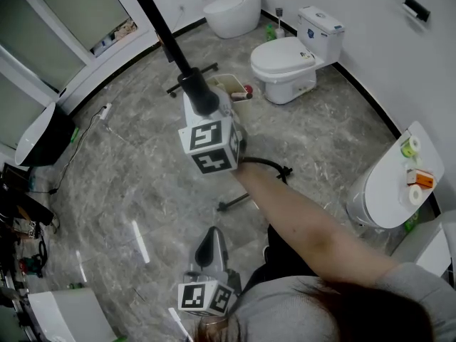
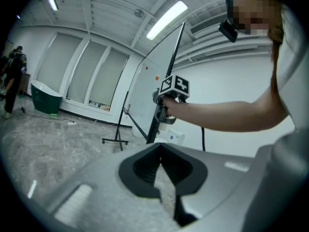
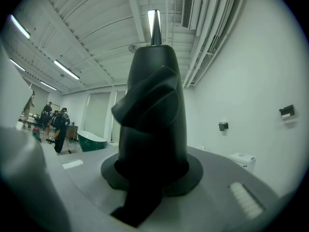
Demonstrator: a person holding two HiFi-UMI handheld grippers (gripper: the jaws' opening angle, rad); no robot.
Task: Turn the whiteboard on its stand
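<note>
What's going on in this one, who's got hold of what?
A person is working on a whiteboard that stands on its stand, in a room with a toilet behind it. The right claw is shut on the board's edge, with the arm stretched out to it. The left claw is low by the person's body, shut and empty, and touches nothing.

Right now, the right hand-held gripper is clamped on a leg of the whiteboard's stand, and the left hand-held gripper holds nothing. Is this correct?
Not quite. The right hand-held gripper is clamped on the whiteboard, at its dark side edge, well above the stand's leg on the floor; the left gripper view shows this. The left hand-held gripper indeed holds nothing.
</note>
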